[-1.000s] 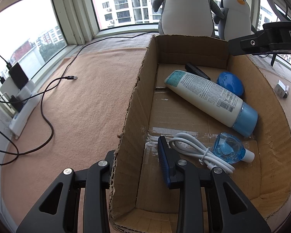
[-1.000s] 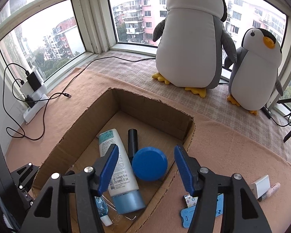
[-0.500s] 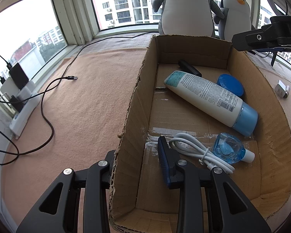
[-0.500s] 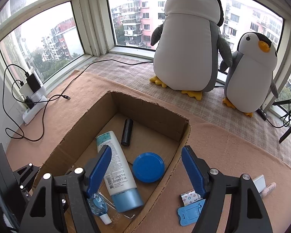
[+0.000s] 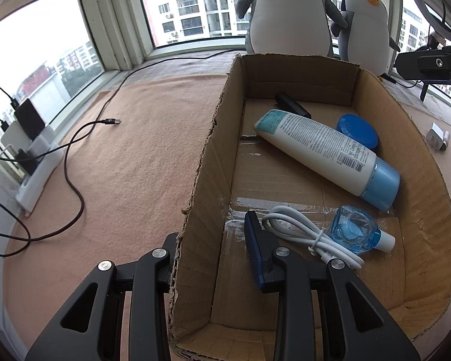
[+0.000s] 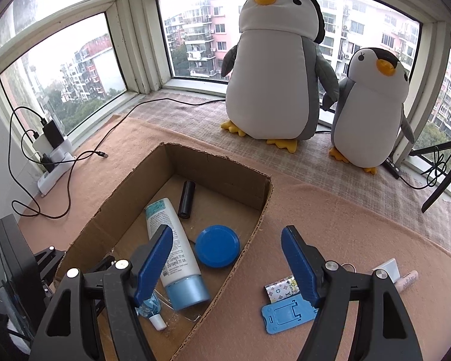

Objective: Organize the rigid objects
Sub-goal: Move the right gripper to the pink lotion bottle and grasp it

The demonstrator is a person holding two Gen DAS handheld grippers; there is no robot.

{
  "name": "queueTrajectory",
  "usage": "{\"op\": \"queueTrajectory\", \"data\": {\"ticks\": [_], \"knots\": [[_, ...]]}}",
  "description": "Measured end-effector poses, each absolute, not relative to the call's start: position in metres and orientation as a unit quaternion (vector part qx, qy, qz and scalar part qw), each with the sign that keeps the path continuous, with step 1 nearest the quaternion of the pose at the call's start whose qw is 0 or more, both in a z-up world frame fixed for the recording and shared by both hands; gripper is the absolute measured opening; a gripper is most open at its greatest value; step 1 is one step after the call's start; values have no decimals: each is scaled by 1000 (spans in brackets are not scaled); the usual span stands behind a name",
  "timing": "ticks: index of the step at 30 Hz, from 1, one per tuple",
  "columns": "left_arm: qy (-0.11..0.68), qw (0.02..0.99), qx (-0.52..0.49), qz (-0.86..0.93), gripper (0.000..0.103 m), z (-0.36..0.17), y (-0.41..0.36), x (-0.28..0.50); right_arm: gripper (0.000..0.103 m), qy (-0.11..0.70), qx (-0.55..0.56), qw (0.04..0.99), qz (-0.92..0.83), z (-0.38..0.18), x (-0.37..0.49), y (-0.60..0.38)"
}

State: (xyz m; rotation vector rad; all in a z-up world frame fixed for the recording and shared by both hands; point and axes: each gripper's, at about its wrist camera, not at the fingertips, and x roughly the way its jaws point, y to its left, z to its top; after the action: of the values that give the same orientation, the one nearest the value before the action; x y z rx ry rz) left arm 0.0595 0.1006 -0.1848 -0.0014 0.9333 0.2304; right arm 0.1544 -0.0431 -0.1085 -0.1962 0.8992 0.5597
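Observation:
An open cardboard box (image 5: 430, 186) (image 6: 219, 165) holds a white tube with a blue cap (image 5: 324, 150) (image 6: 171, 246), a blue round lid (image 5: 357, 131) (image 6: 218, 246), a black cylinder (image 5: 291, 105) (image 6: 186, 199), a small blue bottle (image 5: 356, 233) (image 6: 148, 307) and a coiled white cable (image 5: 309, 237). My left gripper (image 5: 213, 249) is shut on the box's left wall (image 5: 207, 180), one finger inside, one outside. My right gripper (image 6: 227, 264) is open and empty, high above the box's right wall. On the cloth right of the box lie a blue phone stand (image 6: 288, 314), a patterned packet (image 6: 281, 287), a white block (image 6: 389, 269) and a pink stick (image 6: 407, 279).
Two plush penguins (image 6: 278, 69) (image 6: 371, 111) stand on the window ledge behind the box. A black cable (image 5: 75, 150) runs over the cloth to a power strip with chargers (image 5: 33, 162) at the left. A black stand leg (image 6: 442, 177) is at the far right.
My right gripper has risen and drawn back to the right, away from the blue lid, with jaws spread wider. The lid lies inside the box. The left gripper has not moved.

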Motion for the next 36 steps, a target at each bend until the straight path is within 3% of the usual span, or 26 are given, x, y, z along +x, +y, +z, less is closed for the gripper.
{"op": "queueTrajectory", "data": {"ticks": [12,36], "knots": [[449,887,-1,111,30,-185,101,59,71,437,-63,865,238,-111,142,-102],[449,887,0,111,30,-185,100,59,71,498,24,863,85,-170,169,-260]]}}
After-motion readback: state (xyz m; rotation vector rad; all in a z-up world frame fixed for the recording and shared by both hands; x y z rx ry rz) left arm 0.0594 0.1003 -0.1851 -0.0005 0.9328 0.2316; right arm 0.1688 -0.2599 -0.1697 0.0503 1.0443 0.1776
